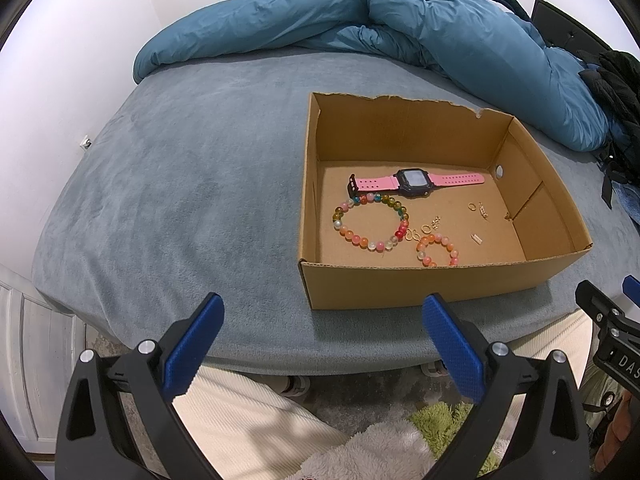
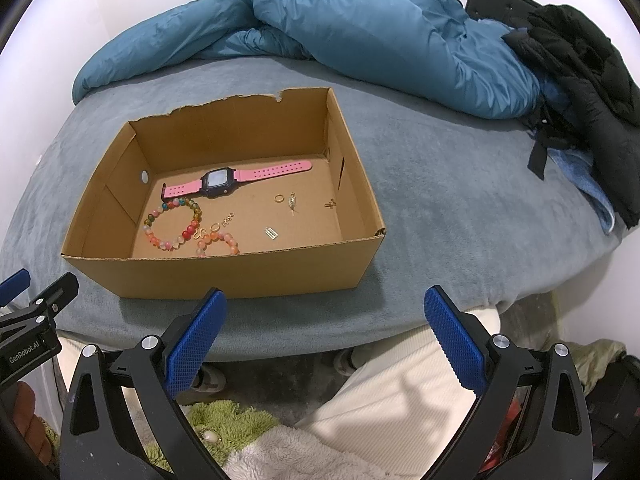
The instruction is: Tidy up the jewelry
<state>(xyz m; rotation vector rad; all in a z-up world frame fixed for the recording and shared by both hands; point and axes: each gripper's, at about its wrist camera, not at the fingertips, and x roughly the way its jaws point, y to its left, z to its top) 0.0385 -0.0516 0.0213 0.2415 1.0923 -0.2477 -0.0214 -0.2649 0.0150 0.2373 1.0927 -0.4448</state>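
Observation:
An open cardboard box [image 1: 372, 284] [image 2: 224, 276] sits on the grey bed. Inside lie a pink-strapped watch [image 1: 414, 181] [image 2: 218, 183], a large multicoloured bead bracelet [image 1: 370, 222] [image 2: 176, 224], a smaller orange bead bracelet [image 1: 436, 250] [image 2: 218, 242], a gold ring [image 1: 472, 206] [image 2: 279, 198] and several small gold pieces. My left gripper [image 1: 324, 316] is open and empty, near the bed's front edge, left of the box front. My right gripper [image 2: 326, 312] is open and empty, at the bed's front edge, right of the box front.
A blue duvet [image 1: 360, 24] [image 2: 340, 28] is bunched along the far side of the bed [image 1: 180, 184] [image 2: 460, 200]. Black clothing [image 2: 580, 60] lies at the right. Below are the person's cream trousers [image 2: 400, 384], a green rug [image 2: 224, 420] and a pearl-like item [image 2: 210, 436].

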